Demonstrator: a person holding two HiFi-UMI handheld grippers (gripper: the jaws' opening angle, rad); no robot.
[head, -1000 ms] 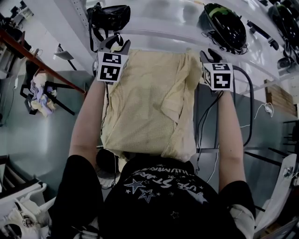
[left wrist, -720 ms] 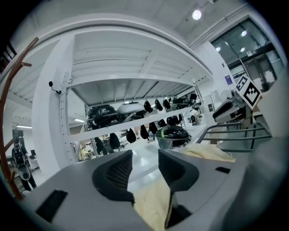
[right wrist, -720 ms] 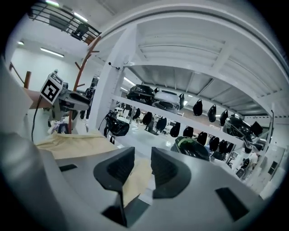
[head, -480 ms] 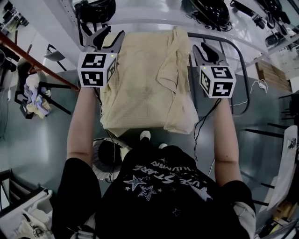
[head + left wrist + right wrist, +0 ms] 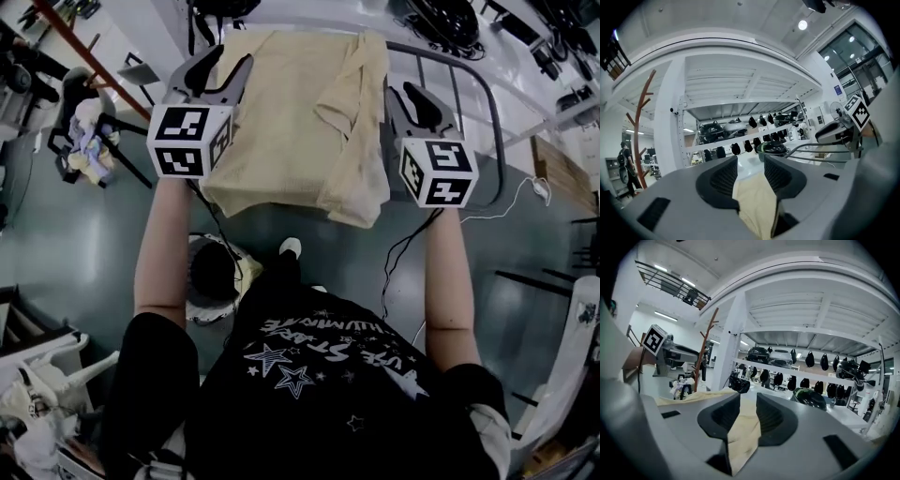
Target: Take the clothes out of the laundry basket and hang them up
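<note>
A pale yellow garment [image 5: 291,112] hangs spread between my two grippers, out in front of the person's chest. My left gripper [image 5: 220,70] is shut on its left top edge, and in the left gripper view the cloth [image 5: 757,208] is pinched between the jaws [image 5: 750,161]. My right gripper [image 5: 412,94] is shut on the right top edge, where a fold of the garment [image 5: 740,437] runs down between the jaws [image 5: 748,401]. A loose flap droops along the right side. The garment's far edge lies close to a grey metal rail [image 5: 487,112].
A round dark-centred container [image 5: 214,279] sits on the floor by the person's foot. At the left, a red coat stand [image 5: 84,56] rises beside a dark stand draped with clothes [image 5: 89,141]. Shelves of helmets [image 5: 773,147] are ahead. White frames [image 5: 37,394] stand at lower left.
Both grippers have moved forward and up with the garment, away from the body. Its lower hem has lifted off the person's front, uncovering the floor and a shoe.
</note>
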